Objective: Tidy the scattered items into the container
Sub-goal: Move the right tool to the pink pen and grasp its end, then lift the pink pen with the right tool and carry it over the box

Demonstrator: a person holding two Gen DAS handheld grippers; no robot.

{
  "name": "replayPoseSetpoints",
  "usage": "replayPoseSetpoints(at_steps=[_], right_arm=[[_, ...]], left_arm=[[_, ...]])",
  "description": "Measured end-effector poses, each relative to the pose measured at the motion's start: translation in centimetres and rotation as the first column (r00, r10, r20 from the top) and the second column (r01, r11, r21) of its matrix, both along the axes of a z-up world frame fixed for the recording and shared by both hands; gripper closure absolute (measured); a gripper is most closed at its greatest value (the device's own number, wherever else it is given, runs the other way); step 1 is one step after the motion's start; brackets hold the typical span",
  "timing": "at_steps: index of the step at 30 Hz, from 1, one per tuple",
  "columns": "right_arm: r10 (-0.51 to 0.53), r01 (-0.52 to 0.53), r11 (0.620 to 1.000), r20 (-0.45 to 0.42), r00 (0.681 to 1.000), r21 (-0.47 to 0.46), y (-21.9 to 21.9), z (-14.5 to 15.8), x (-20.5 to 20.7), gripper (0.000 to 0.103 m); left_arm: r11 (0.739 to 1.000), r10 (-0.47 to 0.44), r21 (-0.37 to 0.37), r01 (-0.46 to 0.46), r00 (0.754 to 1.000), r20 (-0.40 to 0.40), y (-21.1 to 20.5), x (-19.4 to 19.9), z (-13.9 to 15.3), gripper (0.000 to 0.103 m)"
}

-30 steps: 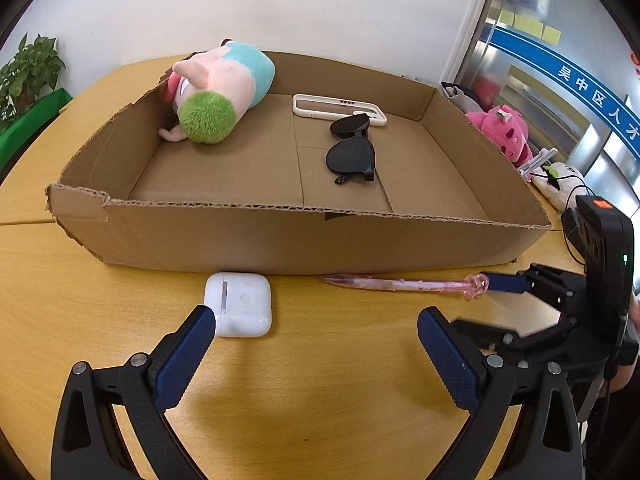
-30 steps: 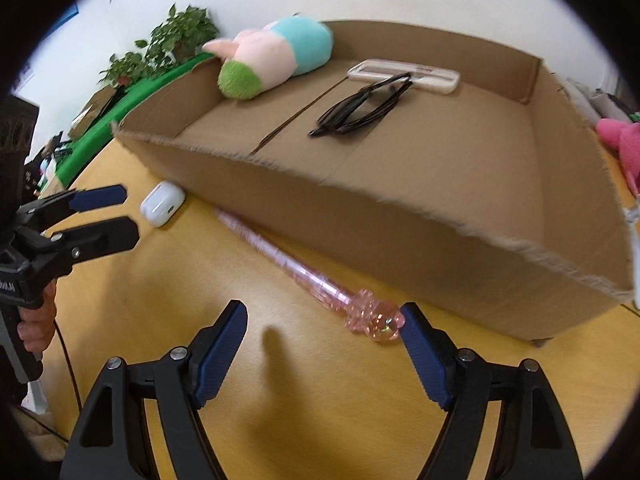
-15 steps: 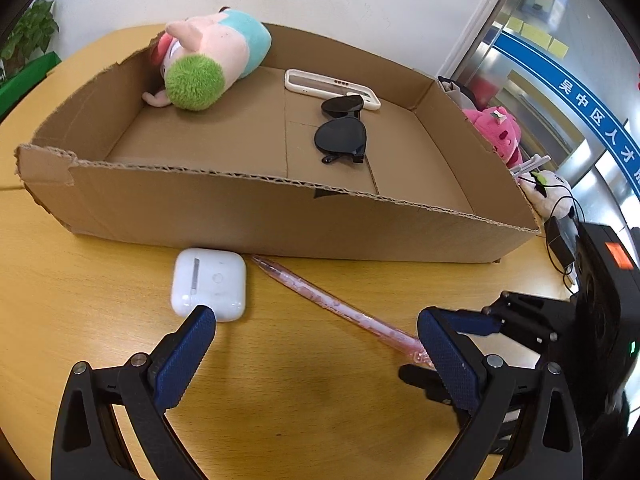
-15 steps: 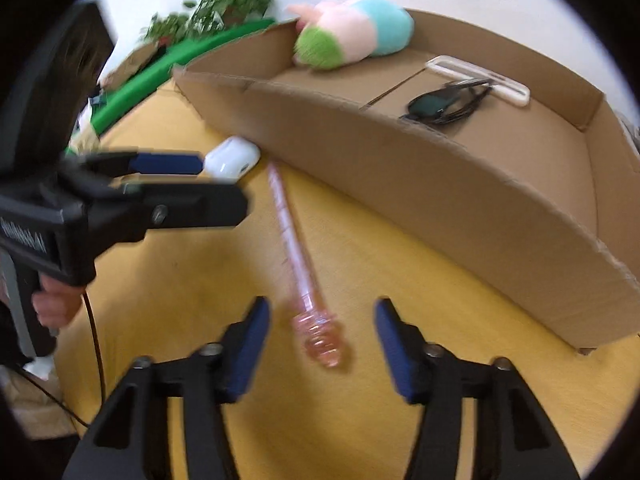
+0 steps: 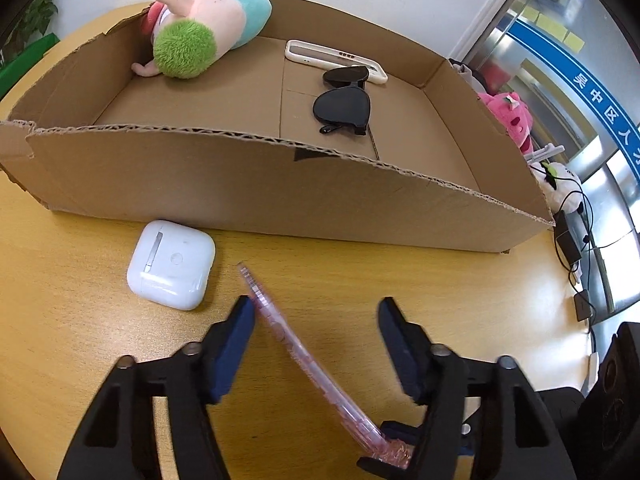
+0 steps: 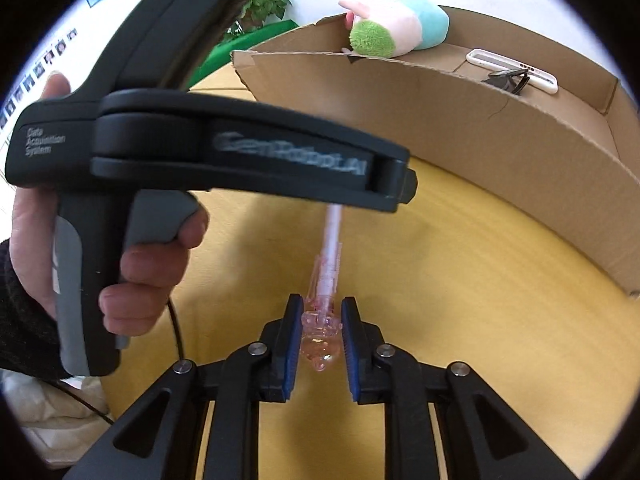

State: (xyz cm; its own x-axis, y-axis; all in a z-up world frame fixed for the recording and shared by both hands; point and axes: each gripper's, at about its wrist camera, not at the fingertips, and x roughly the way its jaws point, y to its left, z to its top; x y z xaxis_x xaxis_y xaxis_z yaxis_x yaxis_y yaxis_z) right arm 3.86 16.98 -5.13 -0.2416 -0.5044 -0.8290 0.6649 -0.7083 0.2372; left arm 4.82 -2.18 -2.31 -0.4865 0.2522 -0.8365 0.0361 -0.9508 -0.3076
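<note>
- I am on the pick-up step for the pink pen (image 6: 327,268), which lies on the table (image 5: 400,280) in front of the box (image 5: 240,184), outside it.
- My right gripper (image 6: 320,334) is closing its jaws on the pen's knobbed end; the pads sit against the knob, so I read it as gripped.
- My left gripper (image 5: 314,344) is also closing, half open, with the pen's shaft running between its fingers and brushing the left pad; it clamps nothing yet.
- The white earbud case (image 5: 171,264) sits just beside the pen tip, near the box wall, untouched.
- Next, I judge, the right gripper must lift the pen over the front wall and release it inside; the left should clear off or turn to the case.
- Risk: a long pen held by one end may swing.
- Already in the box: plush toy (image 5: 200,28), sunglasses (image 5: 344,108), a white holder (image 5: 332,60).
- The table is smooth yellow wood; a white wall stands behind, a plant (image 6: 264,4) to the left, glass doors and more plush toys (image 5: 512,120) to the right.
</note>
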Motion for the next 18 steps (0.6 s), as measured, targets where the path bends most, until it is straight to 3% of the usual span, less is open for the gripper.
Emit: replayPoseSetpoints(at_steps=[1, 3, 4, 10, 18], right_arm=[[-0.005, 0.005, 1.000, 0.001, 1.000, -0.003, 0.0, 0.0, 0.0, 0.085], [-0.011, 0.011, 1.000, 0.005, 1.000, -0.006, 0.1, 0.0, -0.1, 0.085], [-0.013, 0.013, 1.000, 0.006, 1.000, -0.007, 0.1, 0.0, -0.2, 0.085], [-0.027, 0.028, 0.999, 0.013, 1.000, -0.026, 0.1, 0.1, 0.5, 0.085], [-0.033, 0.030, 0.997, -0.041, 0.999, -0.073, 0.2, 1.9, 0.9, 0.086]], left_arm=[[1.000, 0.003, 0.000, -0.003, 1.000, 0.001, 0.0, 0.0, 0.0, 0.051], [1.000, 0.002, 0.022, -0.002, 1.000, 0.014, -0.3, -0.1, -0.2, 0.081], [0.999, -0.002, 0.044, 0.001, 1.000, 0.027, -0.4, -0.2, -0.4, 0.085], [0.998, 0.007, 0.058, -0.008, 1.000, 0.021, -0.5, 0.2, -0.1, 0.086], [0.998, -0.002, 0.057, 0.006, 0.998, -0.064, -0.4, 0.9, 3.3, 0.089]])
